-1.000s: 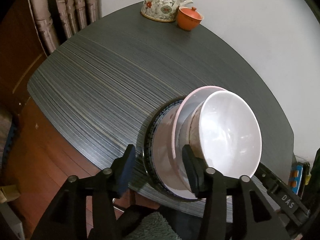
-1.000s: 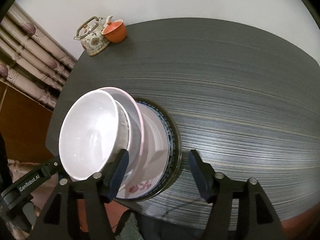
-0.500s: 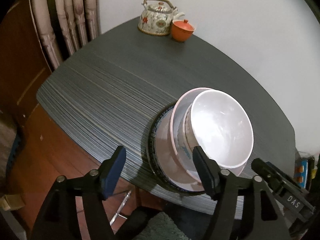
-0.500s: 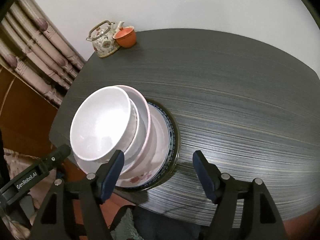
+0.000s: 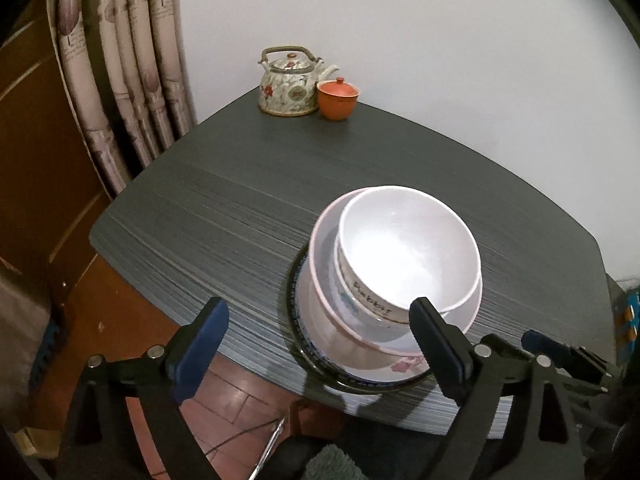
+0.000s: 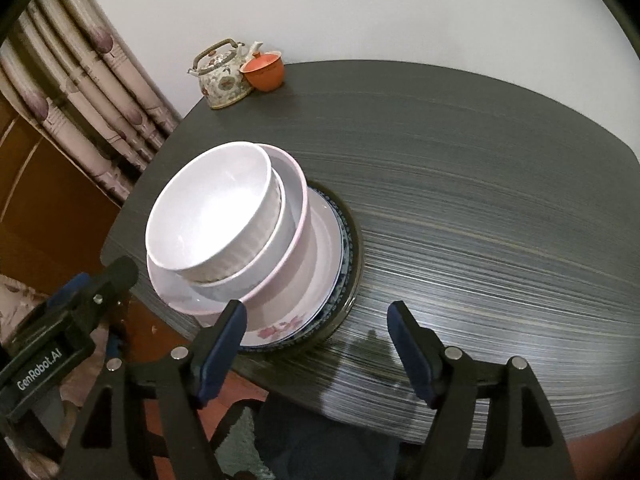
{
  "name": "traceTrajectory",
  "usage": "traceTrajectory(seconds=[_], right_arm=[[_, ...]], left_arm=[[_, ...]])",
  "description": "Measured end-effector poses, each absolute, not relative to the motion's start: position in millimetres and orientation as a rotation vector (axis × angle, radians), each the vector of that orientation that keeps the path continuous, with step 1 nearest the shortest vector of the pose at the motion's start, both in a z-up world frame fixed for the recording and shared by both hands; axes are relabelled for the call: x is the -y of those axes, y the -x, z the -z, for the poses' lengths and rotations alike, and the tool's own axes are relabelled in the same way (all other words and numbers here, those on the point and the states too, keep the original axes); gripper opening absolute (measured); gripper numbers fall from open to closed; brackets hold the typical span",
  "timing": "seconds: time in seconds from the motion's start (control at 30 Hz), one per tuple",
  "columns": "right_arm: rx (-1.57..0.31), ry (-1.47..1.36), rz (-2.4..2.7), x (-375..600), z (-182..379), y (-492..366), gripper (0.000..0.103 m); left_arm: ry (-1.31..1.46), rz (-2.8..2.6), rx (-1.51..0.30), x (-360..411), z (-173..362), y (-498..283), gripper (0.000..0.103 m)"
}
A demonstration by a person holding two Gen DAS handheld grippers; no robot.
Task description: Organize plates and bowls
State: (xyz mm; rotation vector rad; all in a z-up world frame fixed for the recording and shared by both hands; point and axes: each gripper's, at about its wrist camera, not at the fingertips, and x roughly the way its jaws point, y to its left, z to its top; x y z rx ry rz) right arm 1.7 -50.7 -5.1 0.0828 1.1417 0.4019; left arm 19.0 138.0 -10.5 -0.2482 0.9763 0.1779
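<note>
Left wrist view shows you a dark striped tabletop [image 5: 248, 200] standing against a white wall [image 5: 400, 20], with a patterned curtain [image 5: 120, 80] at the left and a reddish wooden floor [image 5: 224, 400] below the edge. At the far corner a flowered teapot [image 5: 290, 82] stands just beside an orange lidded cup [image 5: 337, 98]. Near the front edge, a white bowl [image 5: 408, 256] sits in a pink-rimmed bowl [image 5: 332, 312], on a flowered plate [image 5: 400, 368], on a dark-rimmed plate [image 5: 296, 340]. Your left hand-held gripper [image 5: 318, 348] is spread wide and holds nothing; its right finger is in front of the stack. Your right hand-held gripper [image 6: 316, 344] is also released, apart from the plates.
</note>
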Motion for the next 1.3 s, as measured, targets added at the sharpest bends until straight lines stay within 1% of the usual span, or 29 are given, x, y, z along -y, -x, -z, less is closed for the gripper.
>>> traceTrajectory(seconds=[0.23,0.3,0.37,0.47,1.3], right_arm=[[-1.142,-0.069,-0.41,52.1,9.3,3.3,0.077],[-1.139,-0.068,-0.416,51.4,9.2,4.6,0.082],[-1.137,-0.063,-0.42,49.3,9.5,6.5,0.084],[-1.13,-0.054,-0.435,46.2,9.1,10.6,0.085],[-1.165,-0.049,-0.414,34.6,17.3,17.7,0.085]], left_arm=[[0.232,-0.168,-0.979,-129.6,16.7,-18.6,0.093],[0.227,-0.18,-0.972,-129.9,16.4,-18.6,0.096],[0.225,-0.192,-0.967,-129.9,16.9,-17.8,0.097],[0.233,-0.202,-0.97,-131.7,20.0,-17.9,0.101],[0.206,-0.235,-0.982,-141.2,32.3,-18.2,0.101]])
